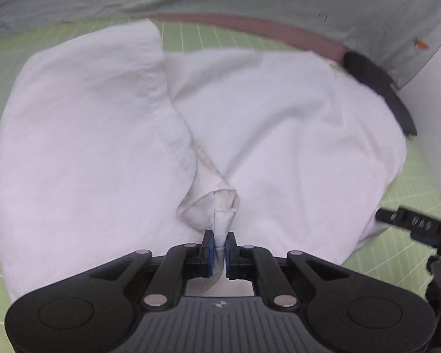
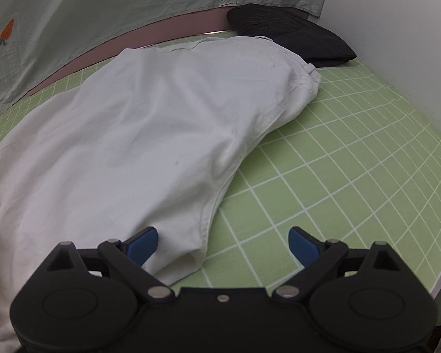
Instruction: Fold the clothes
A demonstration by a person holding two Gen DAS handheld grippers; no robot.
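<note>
A white garment (image 1: 82,135) lies spread over the green grid mat (image 1: 208,36). My left gripper (image 1: 219,254) is shut on a bunched corner of the white garment, which rises in a twisted fold just beyond the blue pads. In the right wrist view the same white garment (image 2: 138,135) stretches from the far right to the near left. My right gripper (image 2: 223,242) stands open above its near hem; the left blue pad (image 2: 142,244) rests over the cloth and the right pad (image 2: 302,245) is over bare mat. Part of the right gripper (image 1: 411,223) shows at the right edge of the left wrist view.
A folded black garment (image 2: 291,41) lies at the mat's far corner, by a white wall (image 2: 397,29). A pale green cloth with a carrot print (image 2: 58,29) hangs along the back above a brown strip (image 2: 161,33). Bare green mat (image 2: 338,147) lies to the right of the white garment.
</note>
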